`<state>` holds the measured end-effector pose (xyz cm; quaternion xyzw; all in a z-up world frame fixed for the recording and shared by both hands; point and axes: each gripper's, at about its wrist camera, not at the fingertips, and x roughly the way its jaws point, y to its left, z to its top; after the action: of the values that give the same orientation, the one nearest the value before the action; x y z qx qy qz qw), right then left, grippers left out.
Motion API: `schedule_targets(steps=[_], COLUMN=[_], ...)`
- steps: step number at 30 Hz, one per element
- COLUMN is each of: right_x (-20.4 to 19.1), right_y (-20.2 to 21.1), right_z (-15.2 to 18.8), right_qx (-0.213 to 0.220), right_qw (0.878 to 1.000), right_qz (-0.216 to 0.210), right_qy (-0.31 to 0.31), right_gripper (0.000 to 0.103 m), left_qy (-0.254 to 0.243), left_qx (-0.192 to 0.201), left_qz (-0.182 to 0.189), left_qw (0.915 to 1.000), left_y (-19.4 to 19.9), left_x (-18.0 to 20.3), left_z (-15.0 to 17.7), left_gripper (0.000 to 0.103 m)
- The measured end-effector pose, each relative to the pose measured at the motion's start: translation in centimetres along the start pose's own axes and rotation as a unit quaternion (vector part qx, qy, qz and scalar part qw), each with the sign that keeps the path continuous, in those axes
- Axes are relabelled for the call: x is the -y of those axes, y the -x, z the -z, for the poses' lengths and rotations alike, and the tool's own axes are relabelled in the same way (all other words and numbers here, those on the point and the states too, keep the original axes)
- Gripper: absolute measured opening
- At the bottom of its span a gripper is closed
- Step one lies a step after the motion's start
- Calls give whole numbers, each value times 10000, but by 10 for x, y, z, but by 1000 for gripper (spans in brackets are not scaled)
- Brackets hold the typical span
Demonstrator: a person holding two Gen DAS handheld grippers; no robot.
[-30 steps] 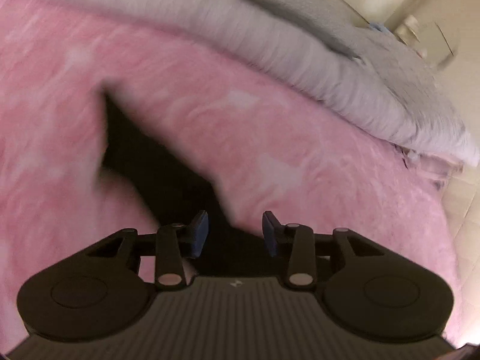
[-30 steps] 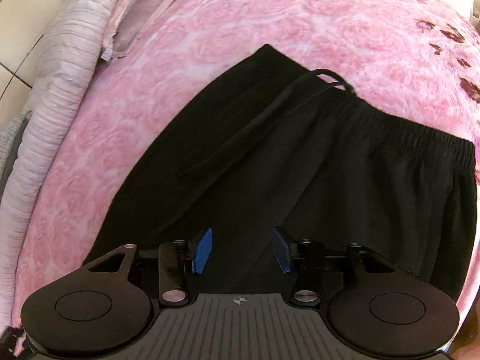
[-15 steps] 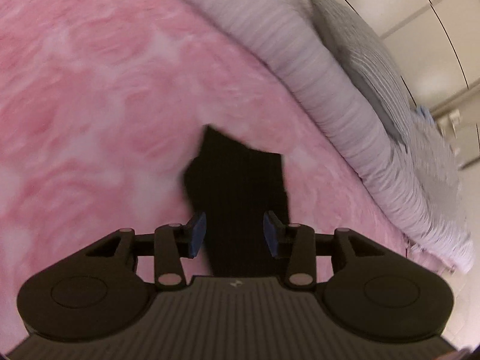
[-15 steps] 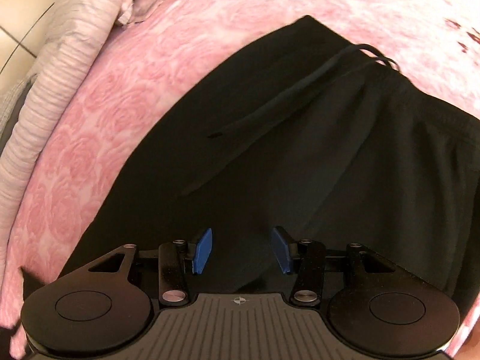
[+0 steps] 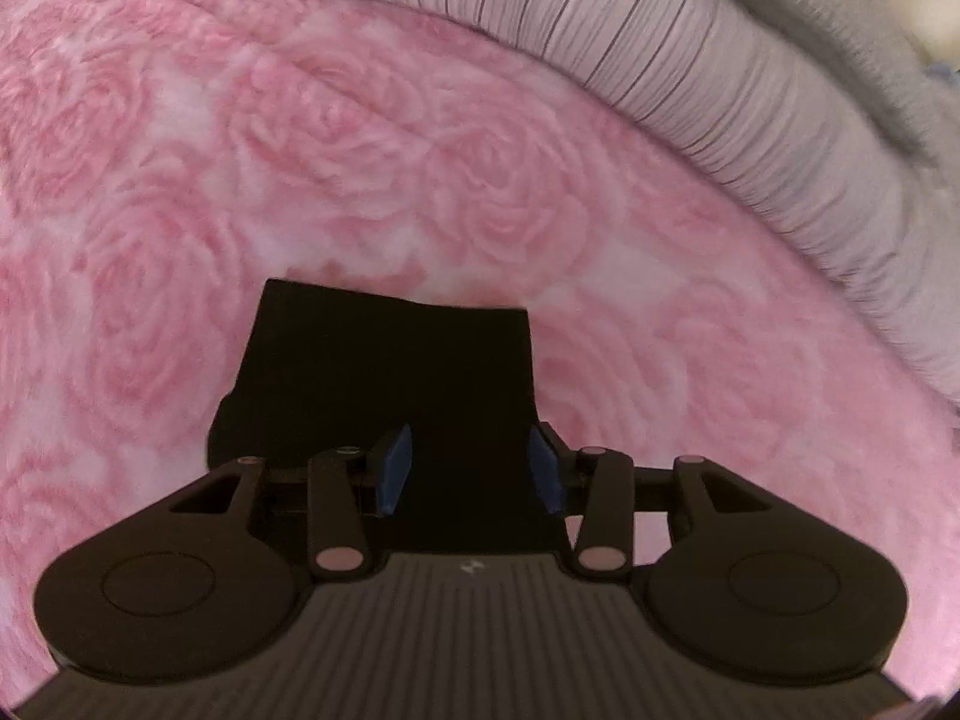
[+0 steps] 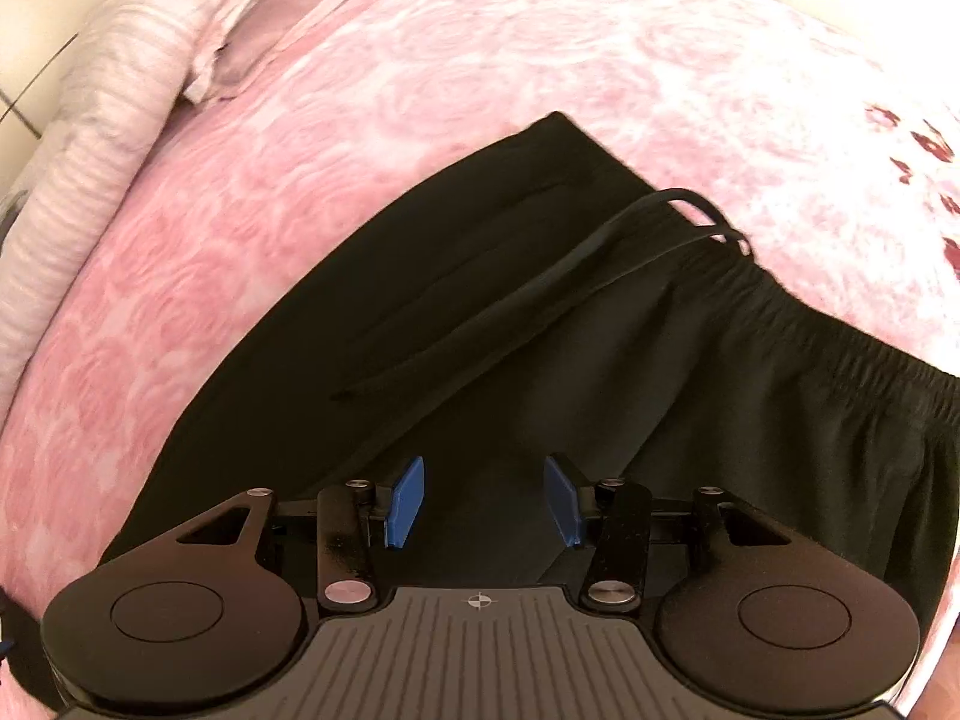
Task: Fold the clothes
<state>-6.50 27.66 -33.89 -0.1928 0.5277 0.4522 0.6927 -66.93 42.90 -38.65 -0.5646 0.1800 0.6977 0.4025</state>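
Black fabric is what both your grippers look down on: the trousers (image 6: 540,360) lie flat on the pink rose-patterned blanket (image 5: 420,150). Just ahead of your left gripper (image 5: 471,468) lies the leg end (image 5: 390,372), its cut edge square across your line of sight, the leg running back under the jaws. Those jaws are opening, cloth below them but nothing pinched. Your right gripper (image 6: 483,498) stands spread over the upper legs; the waistband (image 6: 840,348) and drawstring (image 6: 660,228) lie ahead and to its right. The long axis runs from hem to waistband, so I judge the left is nearer the hem. No containers show.
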Motion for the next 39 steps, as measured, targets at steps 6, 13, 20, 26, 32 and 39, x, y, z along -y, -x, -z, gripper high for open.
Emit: schedule_targets(steps=[6,13,20,26,32,39], right_x=[4,4,10,14,14,38], right_y=[-7,-8,8,13,31,65], right_z=[0,7,19,42,71,109], right_qx=[-148,-171,-114,-268,-443,-489], right_qw=[9999,9999,9999,9994,9982,9985], right_qz=[18,0,-91,-157,-390,-223], right_qy=[-77,8,-31,-131,-69,-34], right_gripper=[49,49,49,49,49,49], left_qy=[-371,-1022,-614,160,954,-53], left_qx=[-69,8,875,671,836,396], left_qz=[-327,-513,676,87,-572,-79], left_qw=[9988,9934,9920,9976,9903,9992], left_y=[0,-5,106,135,139,188], left_x=[26,29,-84,-253,-326,-322], left_z=[-4,3,42,107,153,206], left_gripper=[47,15,7,12,12,17])
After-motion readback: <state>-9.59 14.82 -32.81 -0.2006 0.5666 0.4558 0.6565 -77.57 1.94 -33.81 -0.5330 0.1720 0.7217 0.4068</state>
